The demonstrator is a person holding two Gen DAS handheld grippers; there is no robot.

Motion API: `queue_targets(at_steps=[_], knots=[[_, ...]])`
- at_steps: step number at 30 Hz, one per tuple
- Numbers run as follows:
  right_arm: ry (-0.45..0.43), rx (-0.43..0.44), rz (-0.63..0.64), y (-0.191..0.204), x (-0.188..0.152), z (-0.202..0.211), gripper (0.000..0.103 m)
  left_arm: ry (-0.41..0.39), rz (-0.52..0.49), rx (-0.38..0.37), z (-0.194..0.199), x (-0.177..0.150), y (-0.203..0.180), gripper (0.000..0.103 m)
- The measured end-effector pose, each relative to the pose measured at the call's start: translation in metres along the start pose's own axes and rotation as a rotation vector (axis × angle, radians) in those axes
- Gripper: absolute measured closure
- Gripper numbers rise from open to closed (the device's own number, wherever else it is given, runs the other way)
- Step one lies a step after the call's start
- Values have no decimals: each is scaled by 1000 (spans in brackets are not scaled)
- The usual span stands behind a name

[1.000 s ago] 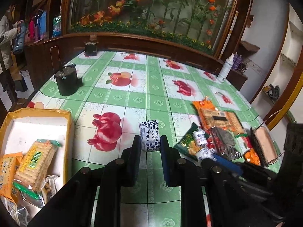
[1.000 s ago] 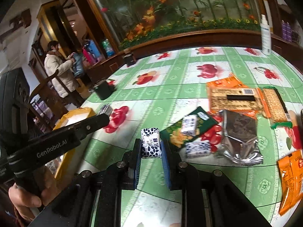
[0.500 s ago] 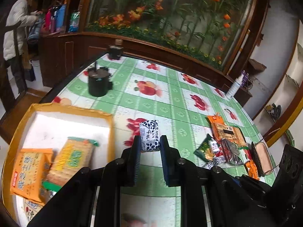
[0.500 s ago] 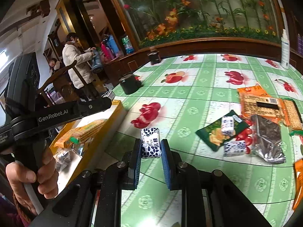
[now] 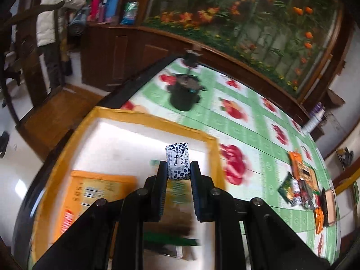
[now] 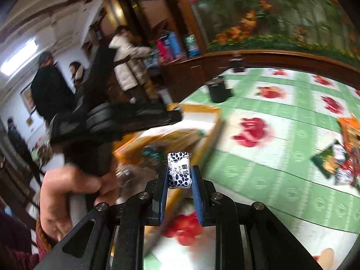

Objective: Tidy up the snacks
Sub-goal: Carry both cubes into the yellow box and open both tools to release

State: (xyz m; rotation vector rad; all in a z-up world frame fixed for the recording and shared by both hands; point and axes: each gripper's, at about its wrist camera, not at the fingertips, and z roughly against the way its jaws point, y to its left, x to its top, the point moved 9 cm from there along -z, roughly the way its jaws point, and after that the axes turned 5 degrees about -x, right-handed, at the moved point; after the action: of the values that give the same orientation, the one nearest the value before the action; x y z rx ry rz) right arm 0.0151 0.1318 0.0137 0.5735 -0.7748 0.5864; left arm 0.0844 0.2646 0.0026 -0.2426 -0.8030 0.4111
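Pinching 1 blue-and-white wrapped candy (image 5: 178, 160) each, both tools hang over the yellow box (image 5: 155, 120) on the counter (image 5: 258, 121): left tool (image 5: 178, 175) above its white floor, right tool (image 6: 180, 178), gripping its own candy (image 6: 179, 171), near the box's edge.

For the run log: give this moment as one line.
left gripper: shut on candy, over yellow box | right gripper: shut on second candy, near box edge

"牛轧糖" on the held candy wrapper (image 6: 179, 170)
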Motion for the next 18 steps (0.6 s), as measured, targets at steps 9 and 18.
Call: queue_targets(at_steps=[9,18], knots=[[64,57,141,44,-24,-26,80,29,15,53,-5,-3,21,84],[75,97,127,42,-27,-26,74,16,40,53,-5,-3,24,57]])
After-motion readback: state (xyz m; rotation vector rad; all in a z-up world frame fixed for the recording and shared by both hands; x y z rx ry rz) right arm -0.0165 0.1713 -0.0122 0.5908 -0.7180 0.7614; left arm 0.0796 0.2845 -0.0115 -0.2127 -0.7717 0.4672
